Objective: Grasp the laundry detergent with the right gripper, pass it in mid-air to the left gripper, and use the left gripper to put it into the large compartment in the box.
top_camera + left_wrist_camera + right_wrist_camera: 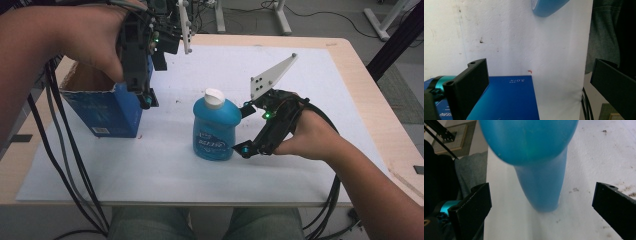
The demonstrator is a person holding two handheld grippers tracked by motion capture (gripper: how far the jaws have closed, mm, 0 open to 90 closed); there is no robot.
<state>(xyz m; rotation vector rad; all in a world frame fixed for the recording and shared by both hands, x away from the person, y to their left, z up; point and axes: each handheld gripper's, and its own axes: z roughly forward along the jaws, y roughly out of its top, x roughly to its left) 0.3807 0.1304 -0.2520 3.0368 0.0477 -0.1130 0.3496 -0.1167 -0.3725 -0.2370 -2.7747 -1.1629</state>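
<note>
blue bottle between spread jaws

we see our right gripper (244,131) spread wide beside the smooth, rounded plastic bottle (215,131) – upright mid-sheet, white cap on. left gripper (146,100), jaws apart, hangs over the glossy blue cardboard box (112,114) – far left.

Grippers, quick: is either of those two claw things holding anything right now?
Left gripper: open, holding nothing, above the blue box.
Right gripper: open, holding nothing, jaws spread beside the blue bottle.
</note>
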